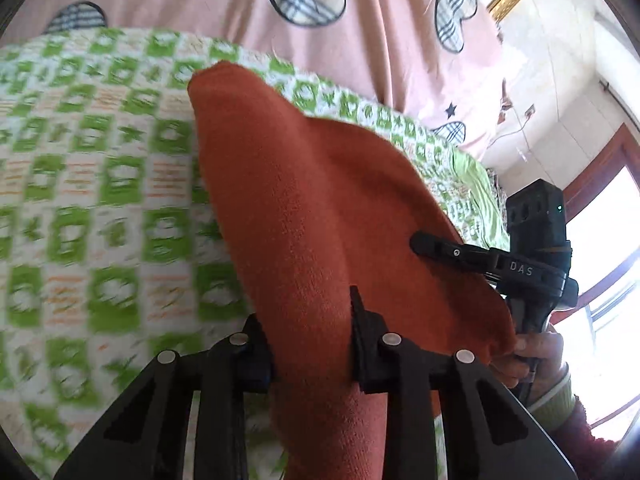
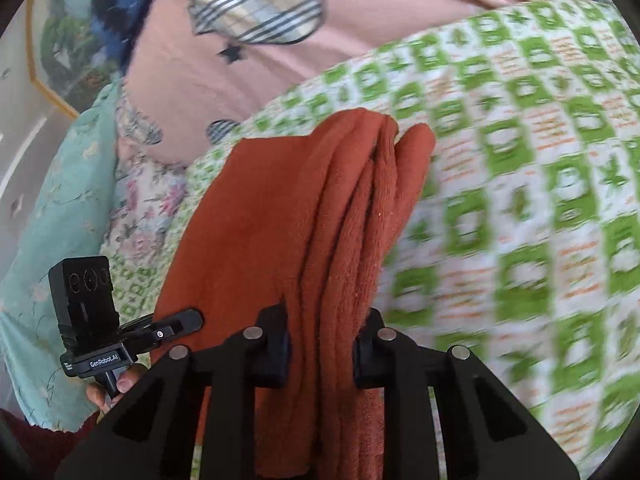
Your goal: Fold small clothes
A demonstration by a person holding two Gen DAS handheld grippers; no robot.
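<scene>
Finding both grippers clamped on cloth (image 1: 304, 208) | left gripper (image 1: 312, 344), right gripper (image 2: 322, 346) | we judge its length runs far, away from jaws

in the left wrist view the green-and-white checked blanket (image 1: 92, 184) lies bare across the whole left half of the frame, room for a gripper to pass. the rust-orange terry cloth (image 1: 304, 208) fills the centre, and the right gripper (image 1: 424, 242) blocks the right edge. in the right wrist view the blanket is bare at right; the pink bedsheet with plaid shapes (image 2: 248, 72) rises at the top, and the left gripper (image 2: 188, 320) crowds the lower left.
</scene>
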